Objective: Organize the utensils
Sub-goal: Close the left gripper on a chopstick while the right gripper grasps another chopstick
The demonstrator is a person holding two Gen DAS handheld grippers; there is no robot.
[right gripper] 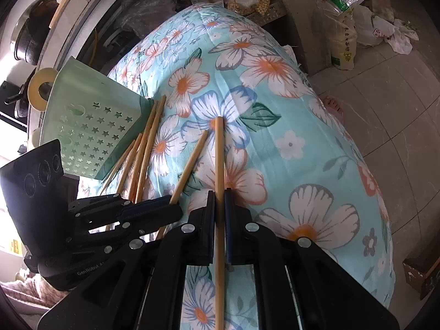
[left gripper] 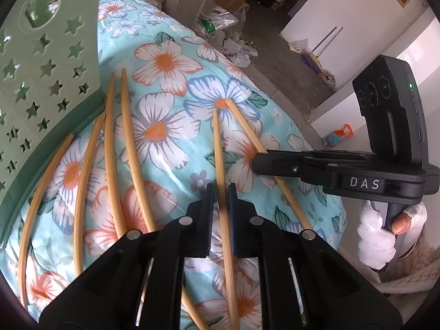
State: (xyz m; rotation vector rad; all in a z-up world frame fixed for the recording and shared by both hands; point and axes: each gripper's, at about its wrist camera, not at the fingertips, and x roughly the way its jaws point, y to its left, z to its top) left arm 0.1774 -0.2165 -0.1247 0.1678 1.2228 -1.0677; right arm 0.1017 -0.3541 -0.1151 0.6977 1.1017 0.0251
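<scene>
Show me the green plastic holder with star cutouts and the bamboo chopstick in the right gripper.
green plastic holder with star cutouts (right gripper: 90, 134): right wrist view, perforated front wall.
bamboo chopstick (right gripper: 219, 154): right wrist view, shaft ahead of the right gripper (right gripper: 219, 200).

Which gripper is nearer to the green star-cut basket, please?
Left. The left gripper sits just across four loose chopsticks from the green star-cut basket; the right gripper is farther away, beyond the left one.

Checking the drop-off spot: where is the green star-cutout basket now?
The green basket sits at the left edge of the floral cloth in both views, beside four loose chopsticks.
</scene>
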